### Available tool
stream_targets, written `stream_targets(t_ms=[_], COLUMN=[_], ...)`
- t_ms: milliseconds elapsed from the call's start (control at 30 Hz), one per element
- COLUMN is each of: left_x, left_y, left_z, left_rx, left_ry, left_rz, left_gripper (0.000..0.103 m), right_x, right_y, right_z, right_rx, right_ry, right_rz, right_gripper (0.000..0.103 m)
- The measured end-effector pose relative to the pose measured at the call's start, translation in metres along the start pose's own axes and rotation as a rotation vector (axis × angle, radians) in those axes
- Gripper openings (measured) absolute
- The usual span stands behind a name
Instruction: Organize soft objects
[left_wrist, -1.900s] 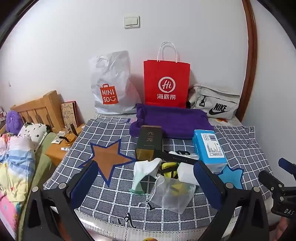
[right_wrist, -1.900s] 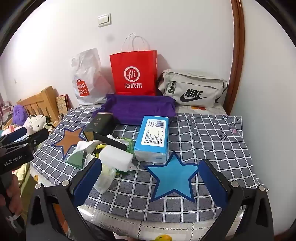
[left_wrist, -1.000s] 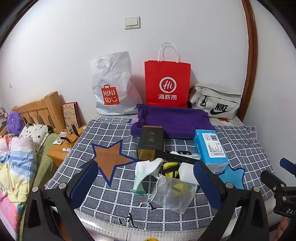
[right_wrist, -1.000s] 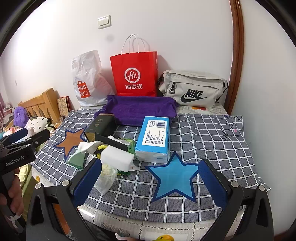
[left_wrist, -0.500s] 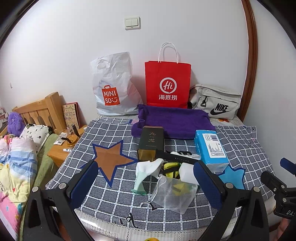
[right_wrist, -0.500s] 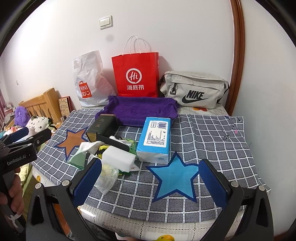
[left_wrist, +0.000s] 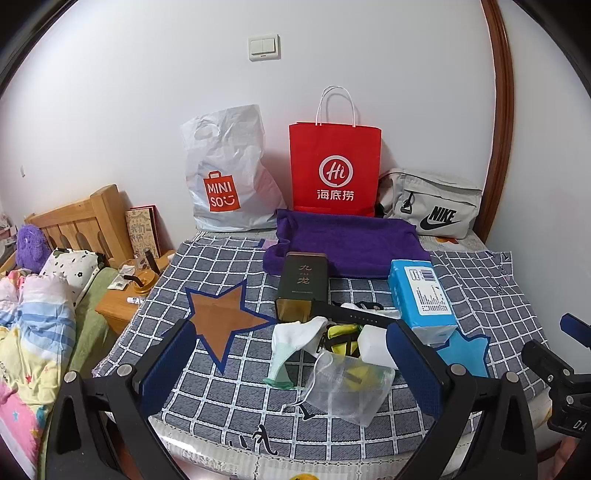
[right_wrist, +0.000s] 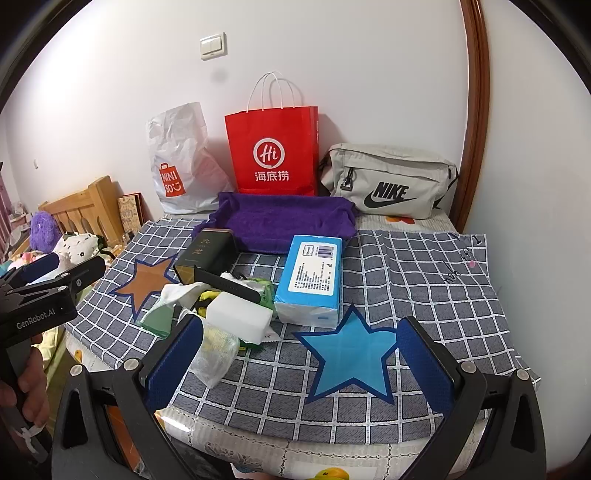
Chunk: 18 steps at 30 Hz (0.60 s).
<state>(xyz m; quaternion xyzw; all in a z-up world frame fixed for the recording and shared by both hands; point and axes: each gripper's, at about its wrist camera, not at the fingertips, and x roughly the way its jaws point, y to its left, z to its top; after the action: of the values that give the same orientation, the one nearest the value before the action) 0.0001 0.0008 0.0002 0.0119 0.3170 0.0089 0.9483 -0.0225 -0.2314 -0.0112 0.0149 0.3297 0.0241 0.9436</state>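
A heap lies mid-table on the grey checked cloth (left_wrist: 229, 254): a white and green sock (left_wrist: 291, 343), a clear mesh pouch (left_wrist: 347, 387), a white sponge block (right_wrist: 238, 319), yellow-green items (left_wrist: 341, 338), a black strap (left_wrist: 354, 315), a dark tin box (left_wrist: 304, 286) and a blue tissue pack (right_wrist: 314, 280). A purple towel (left_wrist: 347, 240) lies behind. My left gripper (left_wrist: 291, 369) is open and empty, in front of the heap. My right gripper (right_wrist: 299, 363) is open and empty, before the blue star patch (right_wrist: 351, 350).
A white Miniso bag (left_wrist: 229, 173), a red paper bag (left_wrist: 334, 170) and a grey Nike pouch (left_wrist: 432, 208) stand against the wall. An orange star patch (left_wrist: 221, 314) lies left on the cloth. A wooden nightstand (left_wrist: 122, 299) and a bed (left_wrist: 33, 332) stand to the left.
Both views have shifted slightly back and to the left from the table. Both grippers stay open and no object has moved.
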Motion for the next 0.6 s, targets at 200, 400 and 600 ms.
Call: stream_targets(t_ms=[200,400,600], left_x=[0.0000,-0.0001,-0.0003], left_y=[-0.0002,-0.0003,-0.0004], left_z=[-0.0002,-0.0002,-0.0003], left_rx=[0.001,0.001,0.001], left_ry=[-0.002,-0.002,-0.002], left_rz=[0.001,0.001,0.001], left_gripper=[0.103,0.103,0.103], right_x=[-0.0005,-0.0023,-0.0024], right_y=[0.0000,0.0009,0.0013], right_z=[0.0000,-0.0009,-0.0007], right_rx=[0.001,-0.001,-0.002], right_ry=[-0.005,-0.009,-0.010], right_rz=[0.000,0.003,0.004], right_gripper=[0.103,0.103,0.103])
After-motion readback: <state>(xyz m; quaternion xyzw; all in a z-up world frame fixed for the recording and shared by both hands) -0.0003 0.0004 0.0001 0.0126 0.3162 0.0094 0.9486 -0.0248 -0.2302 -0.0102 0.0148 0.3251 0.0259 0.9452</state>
